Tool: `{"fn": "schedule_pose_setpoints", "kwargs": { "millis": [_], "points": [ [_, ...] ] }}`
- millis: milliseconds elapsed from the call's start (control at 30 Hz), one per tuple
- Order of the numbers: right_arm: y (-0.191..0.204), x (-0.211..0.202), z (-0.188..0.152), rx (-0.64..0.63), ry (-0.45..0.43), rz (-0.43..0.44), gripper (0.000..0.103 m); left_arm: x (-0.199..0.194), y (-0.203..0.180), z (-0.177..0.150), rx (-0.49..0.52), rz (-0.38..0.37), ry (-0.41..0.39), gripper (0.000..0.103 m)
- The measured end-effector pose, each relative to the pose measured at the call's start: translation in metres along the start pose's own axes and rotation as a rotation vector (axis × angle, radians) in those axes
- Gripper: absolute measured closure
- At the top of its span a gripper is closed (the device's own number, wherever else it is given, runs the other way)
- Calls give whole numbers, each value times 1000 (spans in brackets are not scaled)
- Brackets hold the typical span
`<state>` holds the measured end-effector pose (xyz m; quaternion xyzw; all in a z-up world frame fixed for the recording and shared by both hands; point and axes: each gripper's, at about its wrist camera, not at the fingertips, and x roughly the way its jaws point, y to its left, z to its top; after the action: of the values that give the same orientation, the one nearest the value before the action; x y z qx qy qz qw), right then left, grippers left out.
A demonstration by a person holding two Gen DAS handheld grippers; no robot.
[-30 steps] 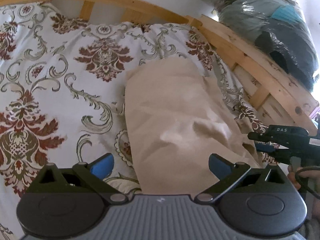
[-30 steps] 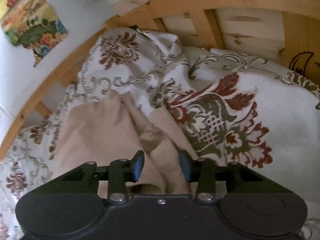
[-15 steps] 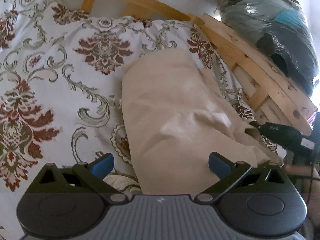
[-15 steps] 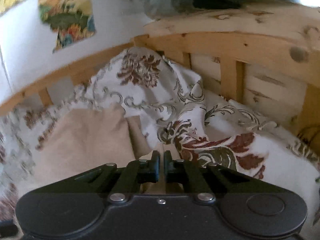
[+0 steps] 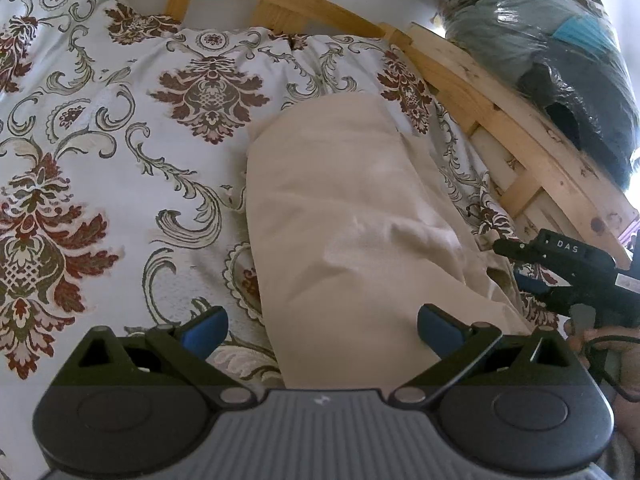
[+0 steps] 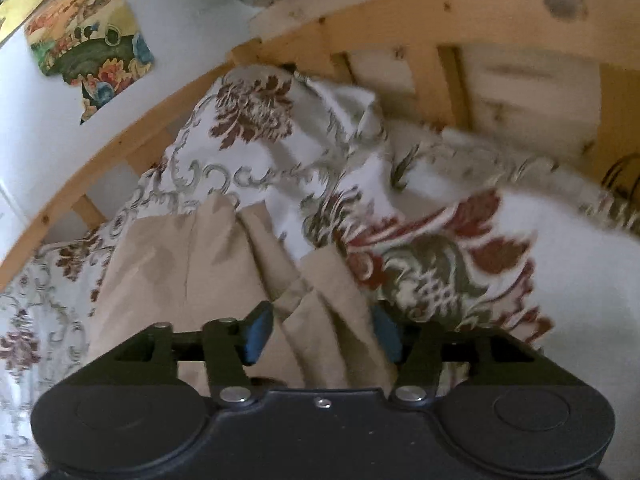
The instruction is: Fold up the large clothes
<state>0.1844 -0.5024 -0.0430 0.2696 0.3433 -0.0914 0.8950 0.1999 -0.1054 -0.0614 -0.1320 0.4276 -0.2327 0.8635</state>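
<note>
Already the beige garment (image 5: 344, 216) lies on the patterned bedspread (image 5: 100, 168) as a long narrow strip, so a further fold appears left, with its bunched end between the opening jaws of the right gripper (image 6: 320, 330) and the left gripper (image 5: 320, 326) spread wide, gripping nothing.

A bed (image 5: 500, 120) with a pale wooden slatted frame carries everything. Over it spreads a white cover (image 5: 120, 152) printed with dark red and olive floral scrolls; near the frame's corner the cover is rumpled into raised folds (image 6: 320, 152). Directly on the cover lies a beige garment (image 5: 340, 220), folded into a long, narrow shape that runs toward the far rail. Its near right edge is bunched into loose creases (image 6: 320, 300), with the printed cover showing on both sides.
</note>
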Motion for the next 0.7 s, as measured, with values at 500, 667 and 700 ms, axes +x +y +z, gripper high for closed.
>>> {"fn": "schedule_pose_setpoints", "kwargs": {
  "millis": [500,667,700],
  "points": [
    [27,24,-12,-148,100,-3,13,0,1,0,-5,-1,3,1],
    [29,25,-15,-173,103,-20,21,-8,10,6,-47,-43,-32,1],
    [29,25,-15,-177,105,-23,21,-11,15,7,-72,-60,-55,1]
  ]
}}
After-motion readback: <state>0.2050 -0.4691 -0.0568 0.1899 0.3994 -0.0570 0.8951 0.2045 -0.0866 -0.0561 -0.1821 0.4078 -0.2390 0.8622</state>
